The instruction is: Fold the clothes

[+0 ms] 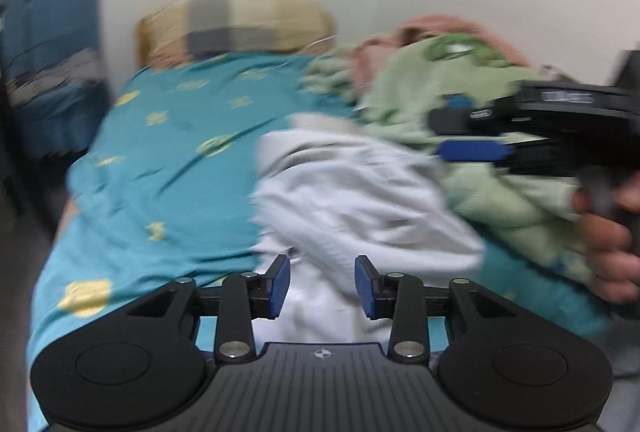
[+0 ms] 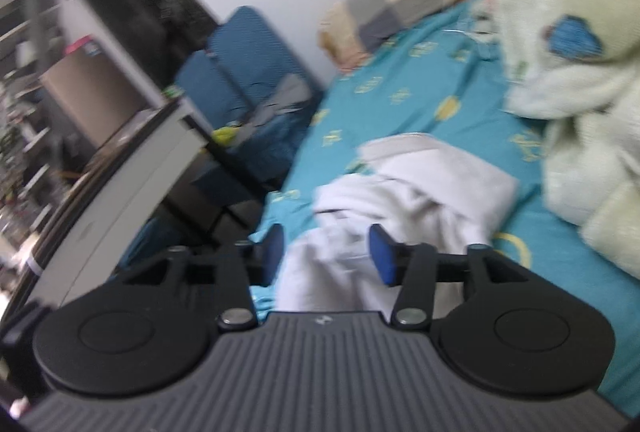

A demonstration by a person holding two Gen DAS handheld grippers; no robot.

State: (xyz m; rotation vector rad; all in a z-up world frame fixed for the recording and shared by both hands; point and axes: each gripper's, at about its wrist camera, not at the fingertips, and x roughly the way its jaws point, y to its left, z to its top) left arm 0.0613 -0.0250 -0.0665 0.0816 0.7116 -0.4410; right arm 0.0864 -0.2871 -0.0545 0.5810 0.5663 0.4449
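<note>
White garment (image 1: 360,200) crumpled on teal bedsheet (image 1: 168,152), both tongs apart

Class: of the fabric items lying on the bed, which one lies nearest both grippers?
The crumpled white garment; the green fleece blanket and checked pillow lie farther back.

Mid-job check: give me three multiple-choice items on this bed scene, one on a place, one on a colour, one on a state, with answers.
1. Where does the white garment lie?
A. on the teal bedsheet
B. on the floor
C. on the checked pillow

2. What colour is the fluffy blanket beside the garment?
A. red
B. pale green
C. black

3. How do the left gripper jaws stand?
A. shut on the garment
B. shut on nothing
C. open

Answers: 1 A, teal sheet shows on both sides of it; 2 B, pale green pile in both views; 3 C, a wide gap shows between the blue pads.
</note>
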